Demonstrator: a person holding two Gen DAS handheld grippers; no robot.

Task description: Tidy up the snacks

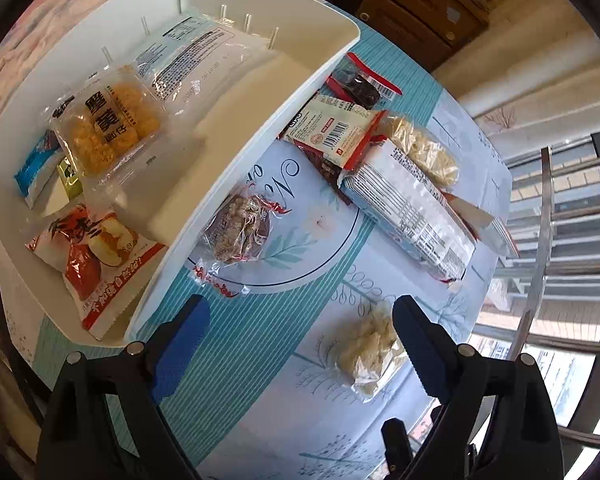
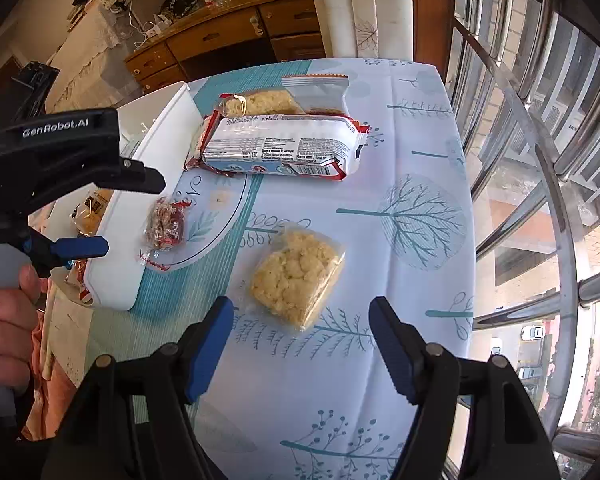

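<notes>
A white bin (image 1: 236, 168) holds several snack packs, among them a yellow cracker pack (image 1: 104, 126) and a red pastry pack (image 1: 92, 256). On the tablecloth beside it lie a brown nut bar (image 1: 238, 232) (image 2: 166, 224), a long white biscuit pack (image 1: 408, 204) (image 2: 284, 146) and a clear pack of pale rice crisp (image 1: 370, 354) (image 2: 296, 276). My left gripper (image 1: 300, 340) is open and empty above the cloth, also seen in the right wrist view (image 2: 134, 212). My right gripper (image 2: 300, 344) is open, just short of the rice crisp pack.
More wrapped snacks (image 1: 332, 128) are piled by the bin's far corner. The table (image 2: 420, 120) ends at a window with metal bars (image 2: 540, 160) on the right. Wooden drawers (image 2: 220, 40) stand behind. A hand (image 2: 4, 328) holds the left gripper.
</notes>
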